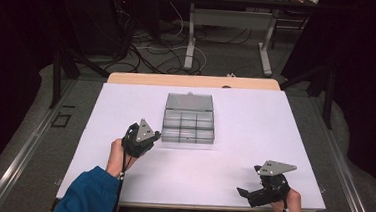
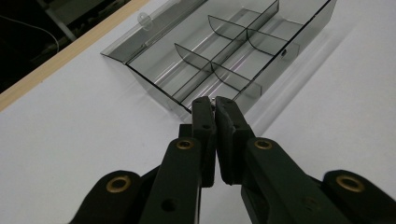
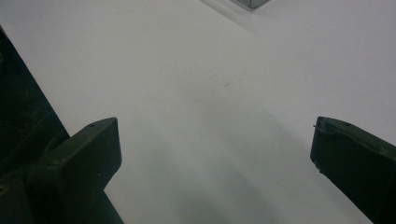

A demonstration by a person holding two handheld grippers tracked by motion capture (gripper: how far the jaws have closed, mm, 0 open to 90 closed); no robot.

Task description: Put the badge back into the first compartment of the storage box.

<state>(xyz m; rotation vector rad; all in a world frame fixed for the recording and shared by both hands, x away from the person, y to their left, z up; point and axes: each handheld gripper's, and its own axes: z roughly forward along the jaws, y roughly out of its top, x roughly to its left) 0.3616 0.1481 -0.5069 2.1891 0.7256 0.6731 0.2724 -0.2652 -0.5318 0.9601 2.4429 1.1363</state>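
White tabletop (image 1: 234,139): open clear divided box (image 1: 189,120) near far edge. Left gripper (image 2: 215,103) jaws together at box's corner; right gripper (image 1: 248,195) jaws apart, near edge.

Organizer box (image 3: 252,3): just a corner, cut by the top edge at 12 o'clock in the right tool's view. Left tool (image 2: 215,103): something tiny and pale between the closed jaw tips, too small to identify. Person's sleeve (image 1: 92,194) cropped at 6 o'clock, high view.
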